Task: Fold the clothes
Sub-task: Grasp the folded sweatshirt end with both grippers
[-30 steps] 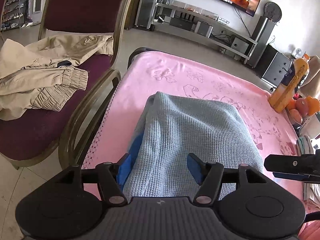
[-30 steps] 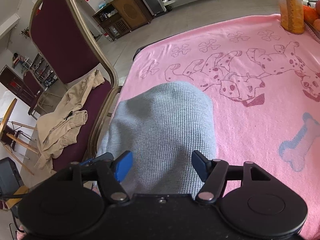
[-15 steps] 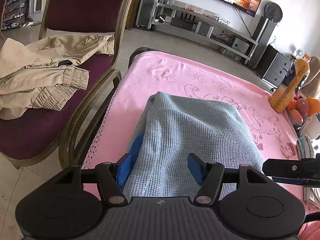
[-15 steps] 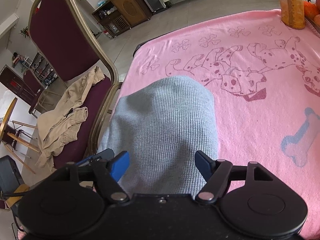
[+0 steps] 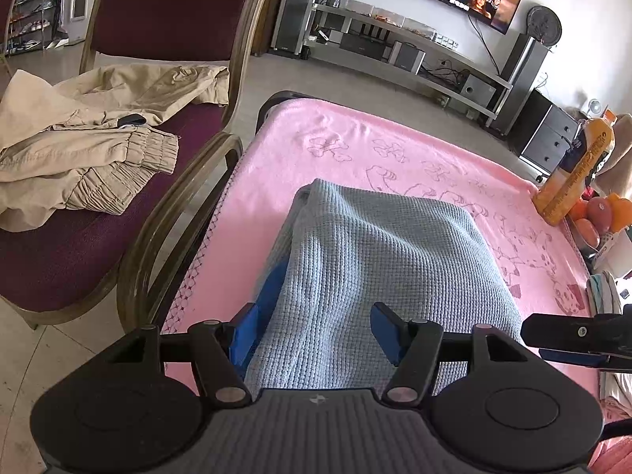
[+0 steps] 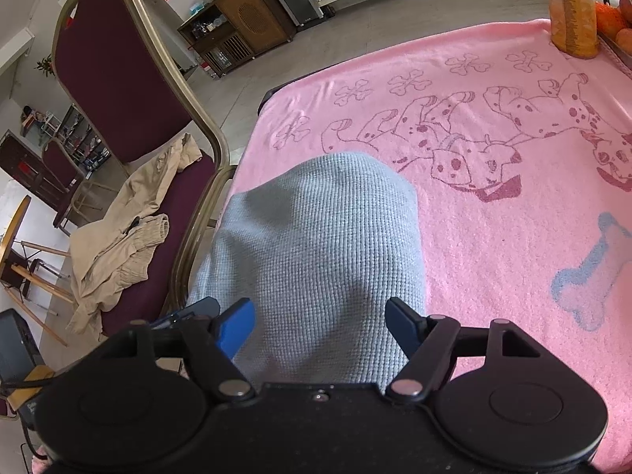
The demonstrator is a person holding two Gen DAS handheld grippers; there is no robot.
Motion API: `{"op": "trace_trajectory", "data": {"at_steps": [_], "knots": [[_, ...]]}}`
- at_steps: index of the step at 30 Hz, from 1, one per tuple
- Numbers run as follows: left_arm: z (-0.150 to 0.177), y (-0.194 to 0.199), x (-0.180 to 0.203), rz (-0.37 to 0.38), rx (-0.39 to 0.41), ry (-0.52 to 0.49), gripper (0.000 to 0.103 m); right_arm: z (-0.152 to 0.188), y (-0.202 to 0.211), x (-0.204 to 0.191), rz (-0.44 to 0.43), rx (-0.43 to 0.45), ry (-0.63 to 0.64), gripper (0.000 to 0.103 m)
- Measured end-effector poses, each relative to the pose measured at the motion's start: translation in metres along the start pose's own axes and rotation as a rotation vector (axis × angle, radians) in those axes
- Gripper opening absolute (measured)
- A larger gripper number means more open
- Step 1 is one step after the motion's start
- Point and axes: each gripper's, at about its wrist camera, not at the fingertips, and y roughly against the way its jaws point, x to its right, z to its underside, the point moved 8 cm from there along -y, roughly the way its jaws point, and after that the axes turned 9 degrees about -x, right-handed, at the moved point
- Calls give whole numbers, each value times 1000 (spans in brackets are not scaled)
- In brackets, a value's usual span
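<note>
Fingers of left gripper (image 5: 316, 331) parted over blue knit garment (image 5: 387, 260); right gripper (image 6: 320, 326) fingers just widened, astride it

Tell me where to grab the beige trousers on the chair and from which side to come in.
Take the beige trousers by the gathered elastic cuff, coming from the table side over the chair's rail. That cuff is the thick, bunched end lying on top of the heap and nearest the table, so a gripper can probably pinch it cleanly. The rest lies crumpled and layered.
</note>
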Motion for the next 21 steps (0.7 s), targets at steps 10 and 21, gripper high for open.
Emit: {"op": "trace_trajectory", "data": {"at_steps": [10,21], "knots": [[-7,-1,-5,-40,26,13,59,-28,2,-12,88,125,119,37],[-4,-27,-32,-133,-106,118,70,-31,-48,-18,212,49,229,36]]}}
